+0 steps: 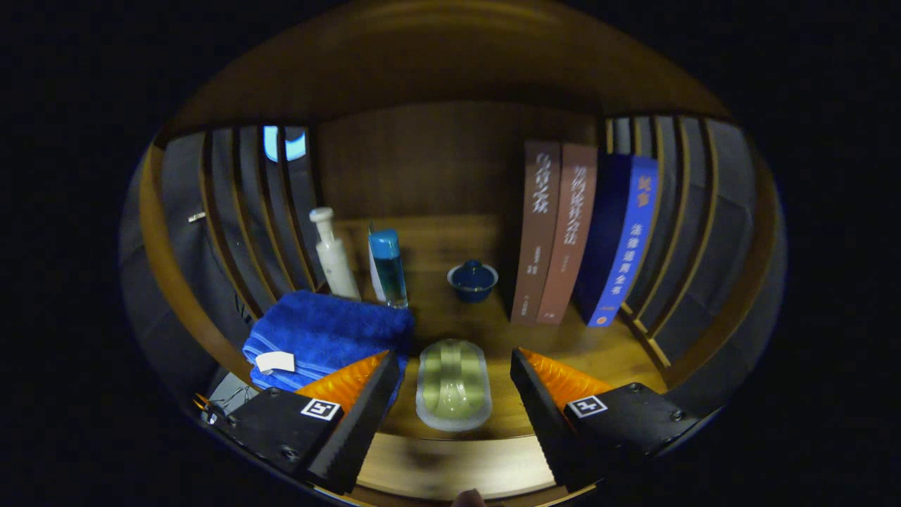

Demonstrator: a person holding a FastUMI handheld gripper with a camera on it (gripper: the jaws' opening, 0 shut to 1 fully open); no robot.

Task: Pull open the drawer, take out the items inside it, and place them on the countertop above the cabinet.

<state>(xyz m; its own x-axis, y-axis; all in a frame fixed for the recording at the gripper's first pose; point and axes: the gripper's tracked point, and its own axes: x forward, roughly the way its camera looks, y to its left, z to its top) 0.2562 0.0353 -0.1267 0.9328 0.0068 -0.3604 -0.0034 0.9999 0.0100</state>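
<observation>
Fingers (450, 394) stood wide open, empty, pale green soap dish (454, 384) lying between them on wooden surface (605, 352). Advice: back off straight, avoid snagging blue towel (324, 334) beside one finger.

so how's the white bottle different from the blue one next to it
The white bottle is opaque, taller and leans a little; the blue bottle is see-through, shorter with a blue cap, and nearly upright. Both stand behind the blue towel, beyond the open gripper.
</observation>
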